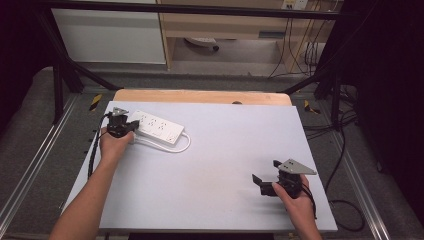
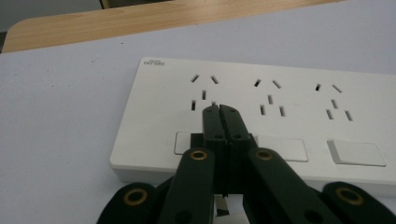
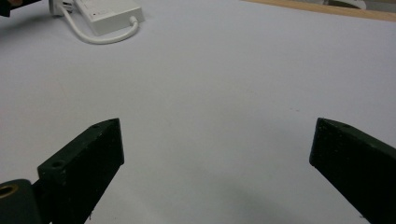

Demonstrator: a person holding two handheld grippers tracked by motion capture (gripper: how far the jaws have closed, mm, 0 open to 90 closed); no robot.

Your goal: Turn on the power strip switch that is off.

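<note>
Nearest the lens in the left gripper view, the left gripper (image 2: 220,108) has its jaws pressed together, tips poised over a rocker switch (image 2: 184,142) of the white power strip (image 2: 289,121), probably to press it. In the high view the strip lies at the bench's (image 1: 215,165) upper left, cord looped beside it. Small corner lettering is unreadable. At lower right, the right gripper (image 1: 265,183) hovers, jaws wide and empty.

Even overhead lighting on the pale table (image 1: 210,165) — soft shadows, no glare. High view's surroundings fall dark at three and nine o'clock. Left gripper view: nearest jaw parts at six o'clock blurred — mild softness overall.
</note>
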